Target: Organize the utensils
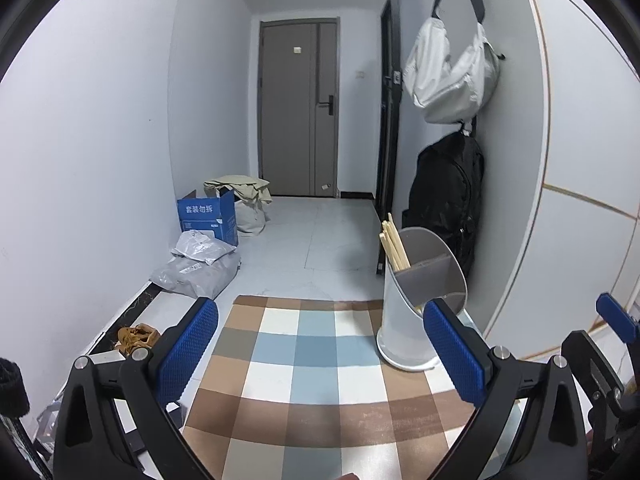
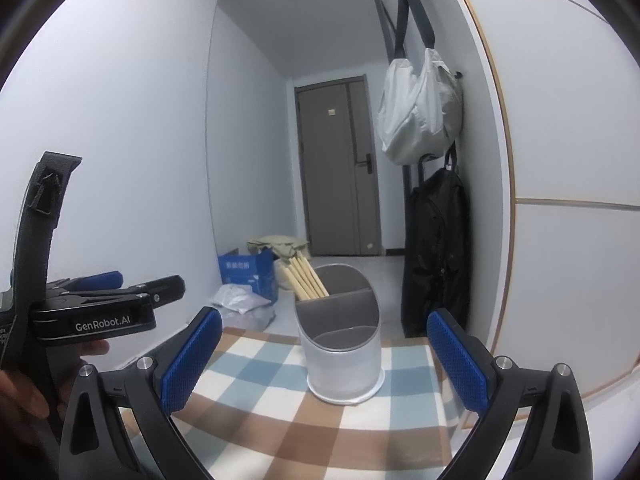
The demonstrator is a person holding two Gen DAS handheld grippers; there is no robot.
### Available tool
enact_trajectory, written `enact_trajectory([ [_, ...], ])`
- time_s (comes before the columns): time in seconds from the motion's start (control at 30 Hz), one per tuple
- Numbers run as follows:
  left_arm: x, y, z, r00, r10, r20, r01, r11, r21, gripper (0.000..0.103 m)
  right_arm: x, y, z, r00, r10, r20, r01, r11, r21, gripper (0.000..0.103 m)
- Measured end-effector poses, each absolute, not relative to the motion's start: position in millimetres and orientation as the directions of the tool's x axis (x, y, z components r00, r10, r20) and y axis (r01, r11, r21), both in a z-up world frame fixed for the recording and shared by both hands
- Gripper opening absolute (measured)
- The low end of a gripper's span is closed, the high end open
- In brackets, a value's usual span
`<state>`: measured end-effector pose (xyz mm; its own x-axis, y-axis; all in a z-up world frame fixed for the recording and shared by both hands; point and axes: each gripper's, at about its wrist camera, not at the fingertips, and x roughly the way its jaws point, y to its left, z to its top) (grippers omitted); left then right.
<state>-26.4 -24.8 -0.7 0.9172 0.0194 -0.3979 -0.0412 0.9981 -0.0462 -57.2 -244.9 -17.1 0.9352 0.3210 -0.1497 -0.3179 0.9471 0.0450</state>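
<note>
Your left gripper (image 1: 320, 354) sits low in the left wrist frame with its blue pads spread wide and nothing between them, aimed over the checked cloth (image 1: 316, 392). Your right gripper (image 2: 324, 358) is likewise wide open and empty, pointed straight at the utensil holder (image 2: 340, 344), which stands upright in the centre of that frame on the cloth. In the right wrist view the left tool shows at the left edge, with your hand (image 2: 24, 392) wrapped round its handle. The holder is a pale cylinder with a grey divided interior; a bundle of wooden chopsticks (image 2: 306, 278) leans to the left out of its rear compartment, and the front compartment looks empty from here. In the left wrist view the holder (image 1: 416, 312) sits at centre right, partly behind the right-hand pad, near the cloth's far right corner. Cloth lies bare in front of and left of the holder; a white wall (image 2: 560, 160) rises close on the right, with a black backpack (image 2: 436, 260) just behind.
</note>
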Motion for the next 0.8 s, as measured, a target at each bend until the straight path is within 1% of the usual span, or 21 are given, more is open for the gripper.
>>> enact_trajectory([
  [0.2,-27.3,-26.8,-2.5,0.915,0.011,-0.403,-0.033,0.998,-0.047,0.100,-59.1,-246.2,-15.8,0.937,0.316,-0.146,-0.313,0.949,0.042,0.103],
  [0.6,-30.5,-27.9,-1.6,0.925,0.028,-0.380,-0.046,0.998,-0.037,0.100,-61.8,-249.0,-15.5,0.942,0.301,-0.147,-0.297,0.954,0.051,0.103],
  [0.8,-30.8,-29.8,-2.7,0.923,0.027,-0.383,-0.042,0.999,-0.031,0.100,-62.0,-248.8,-15.4,0.942,0.301,-0.146,-0.297,0.954,0.050,0.103],
])
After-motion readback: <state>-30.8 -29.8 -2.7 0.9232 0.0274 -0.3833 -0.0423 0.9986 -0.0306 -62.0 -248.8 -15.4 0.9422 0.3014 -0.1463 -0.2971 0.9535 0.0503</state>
